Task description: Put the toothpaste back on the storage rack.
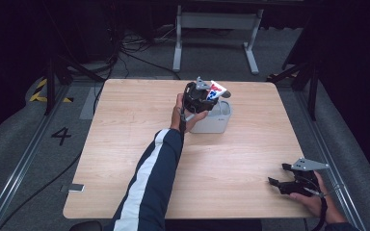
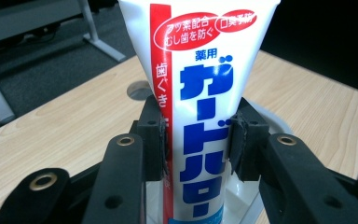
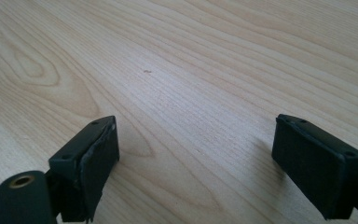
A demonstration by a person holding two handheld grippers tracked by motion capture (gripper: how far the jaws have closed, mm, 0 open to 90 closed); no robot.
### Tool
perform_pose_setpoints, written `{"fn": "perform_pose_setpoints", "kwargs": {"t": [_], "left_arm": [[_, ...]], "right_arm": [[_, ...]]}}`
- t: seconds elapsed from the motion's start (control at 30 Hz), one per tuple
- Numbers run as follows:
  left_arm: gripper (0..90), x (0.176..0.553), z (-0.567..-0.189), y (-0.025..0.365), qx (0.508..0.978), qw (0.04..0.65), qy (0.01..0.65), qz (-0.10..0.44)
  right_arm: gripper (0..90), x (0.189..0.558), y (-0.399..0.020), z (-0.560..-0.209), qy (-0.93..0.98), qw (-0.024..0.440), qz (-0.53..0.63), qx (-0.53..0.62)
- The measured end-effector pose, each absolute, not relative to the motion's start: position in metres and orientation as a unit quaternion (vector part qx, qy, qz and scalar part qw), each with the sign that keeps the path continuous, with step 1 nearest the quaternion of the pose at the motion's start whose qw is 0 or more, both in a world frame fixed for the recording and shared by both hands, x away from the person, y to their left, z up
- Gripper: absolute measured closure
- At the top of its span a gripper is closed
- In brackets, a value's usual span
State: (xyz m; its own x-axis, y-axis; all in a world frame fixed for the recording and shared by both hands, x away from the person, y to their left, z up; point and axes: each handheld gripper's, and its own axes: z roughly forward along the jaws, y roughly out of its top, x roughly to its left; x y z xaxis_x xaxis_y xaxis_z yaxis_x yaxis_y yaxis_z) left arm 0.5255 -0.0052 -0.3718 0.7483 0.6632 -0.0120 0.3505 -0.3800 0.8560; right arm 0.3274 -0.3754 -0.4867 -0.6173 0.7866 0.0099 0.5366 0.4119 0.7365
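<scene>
Toothpaste tube [image 2: 200, 116]: white soft plastic, red stripe down one side, blue lettering, flat and widening toward the crimped end. It sits pinched between the pads [image 2: 151, 140] of the left gripper [image 2: 196, 140], jaws pressed on both sides of the tube body. In the high view the tube [image 1: 217, 91] is held in the air, tilted, above a small white container [image 1: 214, 120], which is boxy with rounded corners, smooth, and open at the top. Its rim [image 2: 265, 119] shows right behind the jaws in the left gripper view. The left gripper [image 1: 207, 95] is over the container's back left part; I can't tell if the tube's lower end touches it.

The container stands past the middle of the desk [image 1: 125, 144], well off every edge. The desk is pale wood-grain laminate, square with rounded corners, and there is bare surface all round the container, widest to the left and toward the near side. A round cable hole [image 2: 140, 90] is in the desktop just past the gripper.

The right gripper [image 1: 282, 177] is at the near right corner of the desk, close to the right edge, well apart from the container. Its jaws are spread wide with nothing between them, the black rubbery pads [image 3: 98, 158] low over bare wood grain. The gripper bodies are black hard plastic with brass-coloured inserts.

A sleeve [image 1: 149, 183], dark with a white stripe, crosses the near middle of the desk. Beyond the desk is grey carpeted floor [image 1: 139, 67] with loose cables.
</scene>
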Motion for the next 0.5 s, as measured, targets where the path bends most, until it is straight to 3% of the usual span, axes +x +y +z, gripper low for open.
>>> {"fn": "perform_pose_setpoints", "kwargs": {"t": [0.5], "left_arm": [[62.0,0.5259,-0.3731,-0.0061,0.837,0.422,0.302,0.173]], "right_arm": [[14.9,0.3274,-0.3754,-0.4867,0.822,0.172,0.364,0.402]]}}
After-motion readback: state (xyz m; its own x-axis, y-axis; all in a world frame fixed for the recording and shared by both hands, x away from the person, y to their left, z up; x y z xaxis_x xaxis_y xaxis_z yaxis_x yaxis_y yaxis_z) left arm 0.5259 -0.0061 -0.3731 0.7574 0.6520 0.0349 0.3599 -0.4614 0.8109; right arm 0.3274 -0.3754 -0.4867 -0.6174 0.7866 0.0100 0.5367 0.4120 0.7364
